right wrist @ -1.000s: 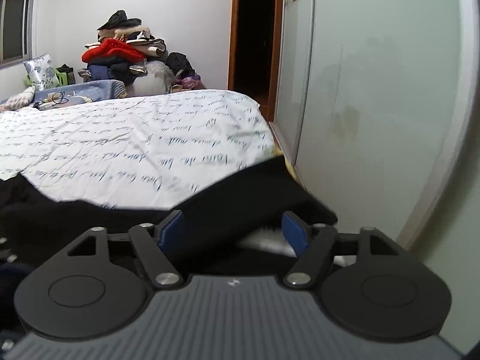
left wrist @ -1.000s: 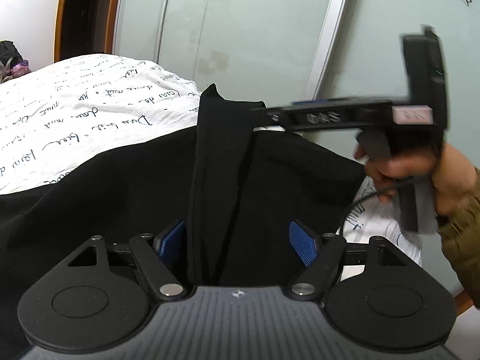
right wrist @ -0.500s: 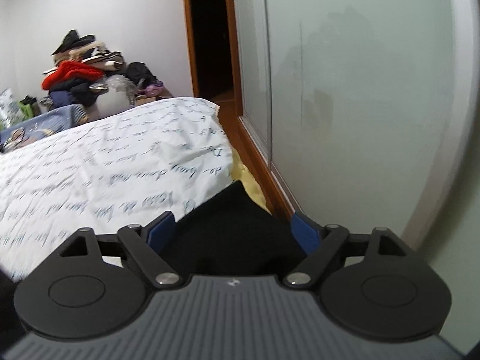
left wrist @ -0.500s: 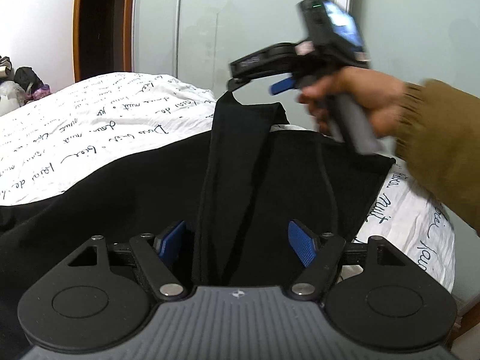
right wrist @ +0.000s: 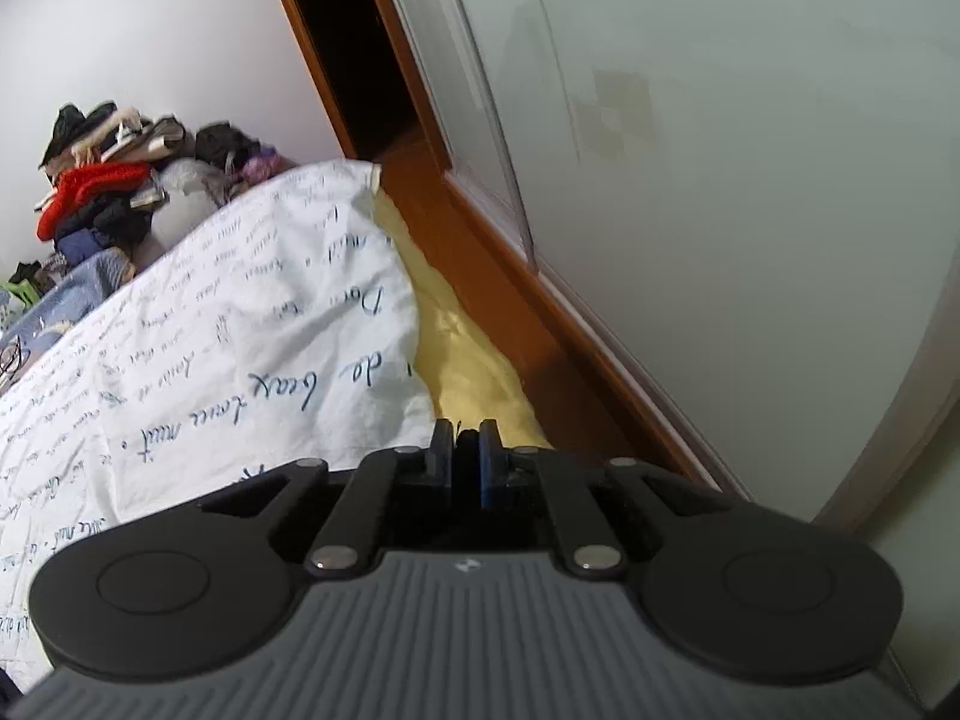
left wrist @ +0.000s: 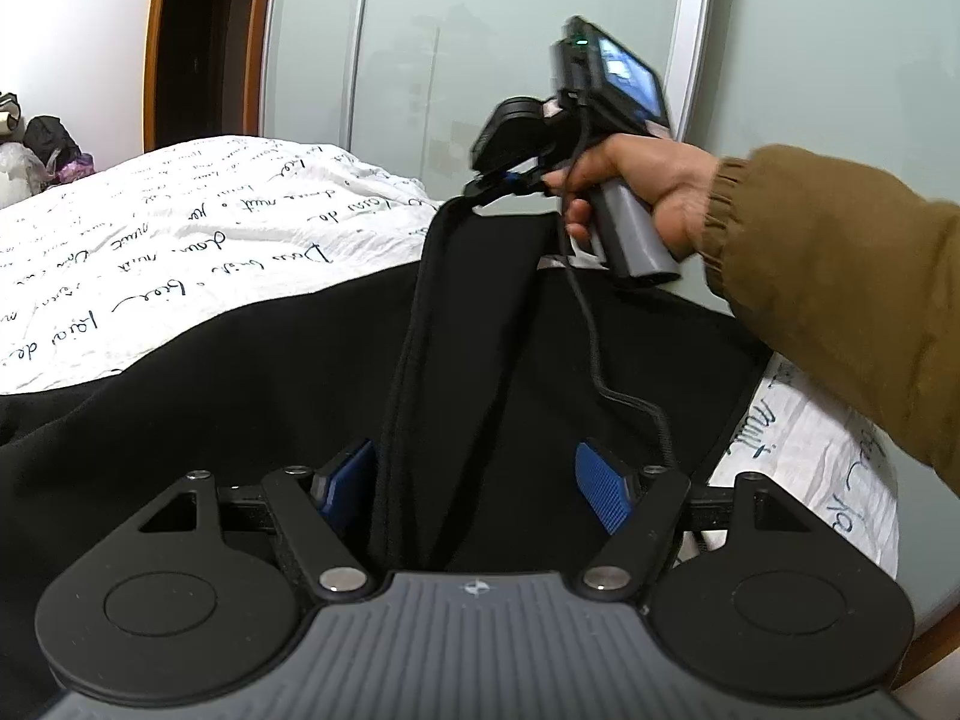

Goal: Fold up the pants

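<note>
Black pants (left wrist: 240, 396) lie spread over a bed with a white script-printed sheet (left wrist: 180, 252). A raised strip of the pants (left wrist: 480, 312) runs from between my left gripper's fingers up to the right gripper. My left gripper (left wrist: 474, 480) is open, its blue pads either side of the strip. My right gripper (left wrist: 498, 186), held in a hand in a brown sleeve, is shut on the pants' far end and holds it above the bed. In the right wrist view its jaws (right wrist: 465, 456) are closed on a sliver of black cloth (right wrist: 465, 450).
A sliding glass wardrobe (left wrist: 510, 60) stands close along the bed's far side, with a narrow wooden floor gap (right wrist: 510, 276). A yellow underlayer (right wrist: 474, 360) shows at the bed edge. A dark doorway (right wrist: 354, 42) and a clothes pile (right wrist: 114, 180) lie beyond the bed.
My right gripper has closed on the pants' far end and tilted, pointing along the bed edge. The left gripper stays open around the raised strip.
</note>
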`<state>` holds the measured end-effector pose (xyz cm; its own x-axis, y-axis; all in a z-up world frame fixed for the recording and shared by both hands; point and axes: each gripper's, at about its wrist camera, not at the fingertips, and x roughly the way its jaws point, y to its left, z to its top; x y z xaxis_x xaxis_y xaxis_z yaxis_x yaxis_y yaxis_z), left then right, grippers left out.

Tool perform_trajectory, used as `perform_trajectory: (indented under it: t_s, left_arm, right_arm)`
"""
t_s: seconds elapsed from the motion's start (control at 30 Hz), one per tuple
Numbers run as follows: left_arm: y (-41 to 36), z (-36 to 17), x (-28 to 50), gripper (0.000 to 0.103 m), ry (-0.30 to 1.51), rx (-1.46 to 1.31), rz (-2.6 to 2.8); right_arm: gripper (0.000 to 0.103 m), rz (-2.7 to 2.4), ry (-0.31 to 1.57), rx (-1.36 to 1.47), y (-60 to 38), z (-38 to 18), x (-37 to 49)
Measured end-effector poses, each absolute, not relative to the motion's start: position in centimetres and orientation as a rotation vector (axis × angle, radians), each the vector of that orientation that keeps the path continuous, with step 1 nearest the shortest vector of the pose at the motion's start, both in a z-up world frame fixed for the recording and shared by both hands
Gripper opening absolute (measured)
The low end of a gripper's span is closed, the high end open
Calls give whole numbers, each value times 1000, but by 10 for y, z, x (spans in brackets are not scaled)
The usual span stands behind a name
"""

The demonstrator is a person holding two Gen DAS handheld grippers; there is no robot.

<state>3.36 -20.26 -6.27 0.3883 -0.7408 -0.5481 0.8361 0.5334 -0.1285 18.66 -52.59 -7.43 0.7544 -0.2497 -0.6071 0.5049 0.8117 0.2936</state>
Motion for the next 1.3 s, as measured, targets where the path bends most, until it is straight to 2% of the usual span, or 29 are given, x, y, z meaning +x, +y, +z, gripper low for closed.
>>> perform_trajectory:
  t_s: [0.1, 0.17, 0.4, 0.67, 1.3]
  left_arm:
    - [-201, -61, 34, 47, 599, 167, -1013]
    - [-201, -61, 36, 41, 611, 162, -1016]
    - [-202, -59, 40, 41, 638, 170, -1036]
    - [-205, -59, 28, 41, 597, 210, -1036]
    - [-199, -52, 13, 40, 673, 162, -1178]
  right_arm:
    - [7, -441, 519, 453, -523, -61, 168]
    - [7, -439, 472, 458, -523, -50, 150]
    - [7, -492, 341, 495, -537, -25, 76]
    - [7, -578, 259, 564, -546, -25, -5]
    - [7, -693, 243, 674, -539, -68, -68]
